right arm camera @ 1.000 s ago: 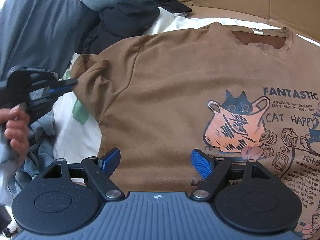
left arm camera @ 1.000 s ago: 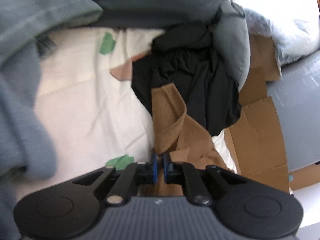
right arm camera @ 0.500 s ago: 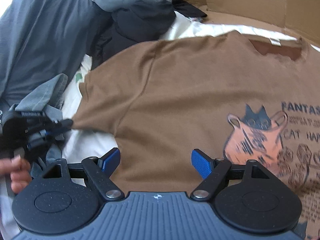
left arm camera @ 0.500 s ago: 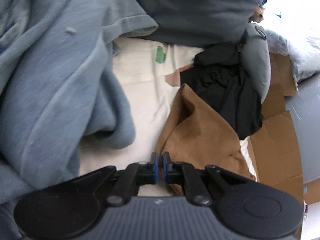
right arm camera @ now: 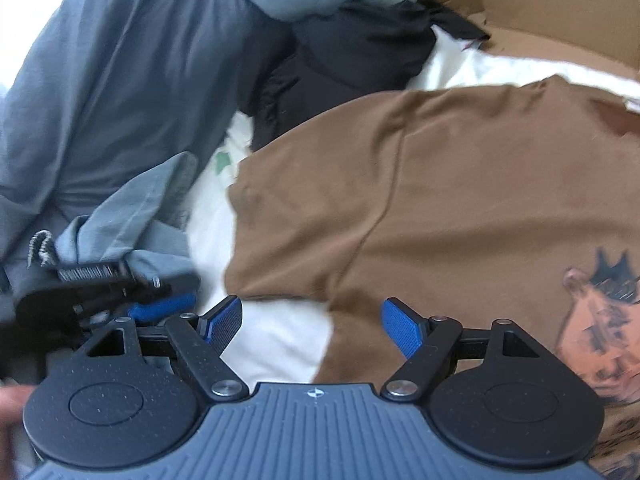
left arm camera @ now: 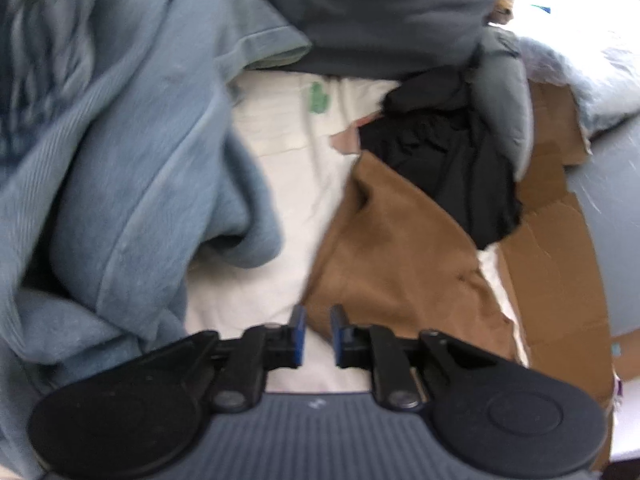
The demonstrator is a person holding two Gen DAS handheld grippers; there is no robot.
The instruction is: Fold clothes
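Observation:
A brown T-shirt (right arm camera: 460, 200) lies spread face up on a white sheet (right arm camera: 276, 340), its cat print (right arm camera: 600, 312) at the right edge of the right wrist view. Its sleeve (right arm camera: 280, 240) lies flat, pointing left. My left gripper (left arm camera: 318, 332) is slightly open just off the sleeve's edge (left arm camera: 400, 260), with only white sheet showing between the pads. In the right wrist view one blue finger (right arm camera: 160, 307) of it shows at lower left. My right gripper (right arm camera: 312, 324) is wide open and holds nothing, hovering over the sheet below the sleeve.
A blue-grey garment (left arm camera: 120, 180) is heaped on the left, close to the left gripper. A dark grey garment (left arm camera: 380, 12) and a black one (left arm camera: 448, 152) lie beyond the sleeve. Cardboard (left arm camera: 552, 272) borders the right side and the far side (right arm camera: 540, 0).
My left gripper pulled the sleeve out flat to the left, then opened and let it go. The right gripper slid left along the shirt and stayed open.

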